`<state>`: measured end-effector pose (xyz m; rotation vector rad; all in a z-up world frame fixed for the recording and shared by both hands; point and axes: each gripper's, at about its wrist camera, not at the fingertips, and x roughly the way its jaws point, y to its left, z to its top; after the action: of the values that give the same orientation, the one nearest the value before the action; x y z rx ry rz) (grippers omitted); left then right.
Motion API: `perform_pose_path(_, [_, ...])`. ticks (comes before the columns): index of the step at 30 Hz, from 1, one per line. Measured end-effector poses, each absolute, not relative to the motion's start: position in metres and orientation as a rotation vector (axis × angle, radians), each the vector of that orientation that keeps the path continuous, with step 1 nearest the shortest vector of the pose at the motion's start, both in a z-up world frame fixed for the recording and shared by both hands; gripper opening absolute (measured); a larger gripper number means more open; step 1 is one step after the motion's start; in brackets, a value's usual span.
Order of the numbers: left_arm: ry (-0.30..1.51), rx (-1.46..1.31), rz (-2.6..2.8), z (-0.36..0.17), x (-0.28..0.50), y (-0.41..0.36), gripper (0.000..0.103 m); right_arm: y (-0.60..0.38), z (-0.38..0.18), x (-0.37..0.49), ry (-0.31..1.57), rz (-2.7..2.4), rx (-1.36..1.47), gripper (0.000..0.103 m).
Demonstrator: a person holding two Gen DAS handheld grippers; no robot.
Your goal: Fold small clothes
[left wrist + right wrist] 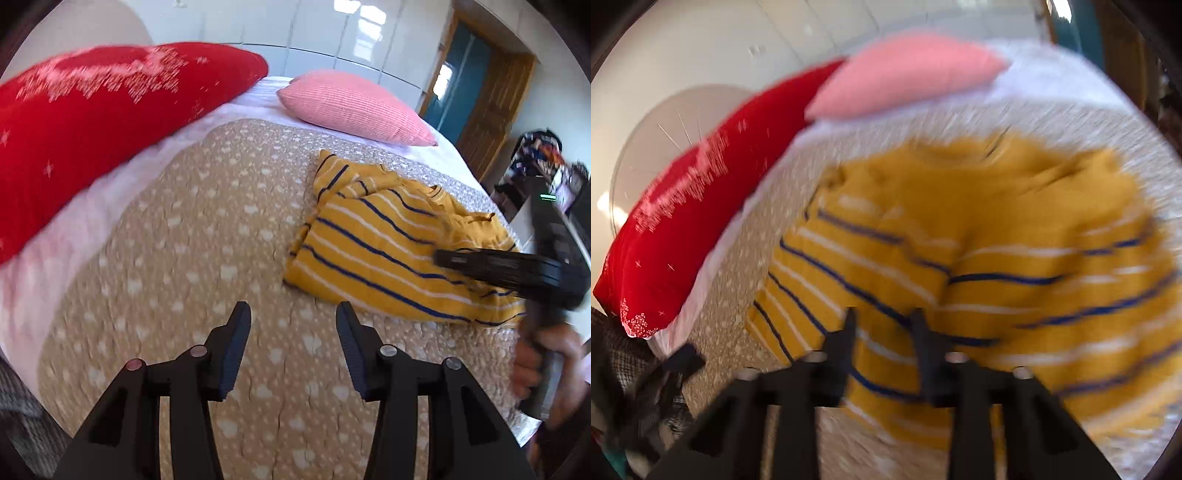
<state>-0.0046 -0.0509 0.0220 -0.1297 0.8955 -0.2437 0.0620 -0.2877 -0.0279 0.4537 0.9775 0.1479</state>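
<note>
A small yellow shirt with blue and white stripes [373,243] lies crumpled on the tan spotted bedspread [207,258], right of centre in the left wrist view. My left gripper [293,314] is open and empty, just above the bedspread near the shirt's near-left corner. My right gripper [884,319] is open with nothing between its jaws, hovering over the shirt [979,258] near its lower edge; that view is blurred. The right gripper also shows in the left wrist view [495,264], lying over the shirt's right side.
A large red pillow [92,140] lies along the left of the bed and a pink pillow [354,107] at its head. A white sheet [66,236] borders the bedspread. A wooden door [480,96] stands at the far right.
</note>
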Motion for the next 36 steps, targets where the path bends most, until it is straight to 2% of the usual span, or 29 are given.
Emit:
perform_pose_path(3, [0.898,-0.173,-0.238,0.019,-0.003,-0.037,0.047,-0.268,-0.050,0.093,1.062,0.130,0.414,0.029])
perform_pose_path(5, [0.868,-0.193,-0.213,0.023,0.003,-0.029,0.047,-0.265,-0.039,0.092,1.048,0.109,0.395,0.029])
perform_pose_path(7, [0.827,-0.194,-0.212,0.030,0.020,-0.025,0.053,-0.262,-0.015,0.082,0.991,0.065,0.342,0.031])
perform_pose_path(8, [0.814,-0.197,-0.203,0.031,0.028,-0.023,0.054,-0.259,-0.001,0.076,0.950,0.039,0.305,0.033])
perform_pose_path(10, [0.795,-0.214,-0.165,0.035,0.051,-0.018,0.054,-0.249,0.017,0.074,0.892,0.015,0.261,0.051])
perform_pose_path(12, [0.789,-0.265,-0.149,0.033,0.071,-0.008,0.054,-0.233,0.025,0.085,0.883,0.037,0.246,0.056])
perform_pose_path(17, [0.708,-0.342,-0.092,0.019,0.073,0.025,0.054,-0.196,0.014,0.148,0.953,0.047,0.256,0.056])
perform_pose_path(19, [0.699,-0.354,-0.087,0.014,0.072,0.035,0.054,-0.186,-0.001,0.178,1.009,-0.007,0.245,0.063])
perform_pose_path(21, [0.692,-0.380,-0.098,0.011,0.072,0.042,0.054,-0.181,-0.022,0.200,1.105,-0.132,0.197,0.063])
perform_pose_path(23, [0.698,-0.374,-0.091,0.007,0.073,0.046,0.054,-0.178,-0.042,0.211,1.158,-0.201,0.184,0.058])
perform_pose_path(25, [0.710,-0.381,-0.098,0.004,0.076,0.049,0.054,-0.172,-0.043,0.212,1.132,-0.233,0.135,0.017])
perform_pose_path(28, [0.718,-0.398,-0.109,0.002,0.077,0.053,0.054,-0.172,-0.026,0.206,1.058,-0.200,0.166,0.010])
perform_pose_path(32, [0.727,-0.410,-0.114,0.000,0.079,0.055,0.054,-0.162,-0.005,0.206,0.991,-0.152,0.157,0.010])
perform_pose_path(36, [0.737,-0.400,-0.115,-0.002,0.079,0.054,0.054,-0.138,-0.015,0.227,1.016,-0.099,0.164,0.010])
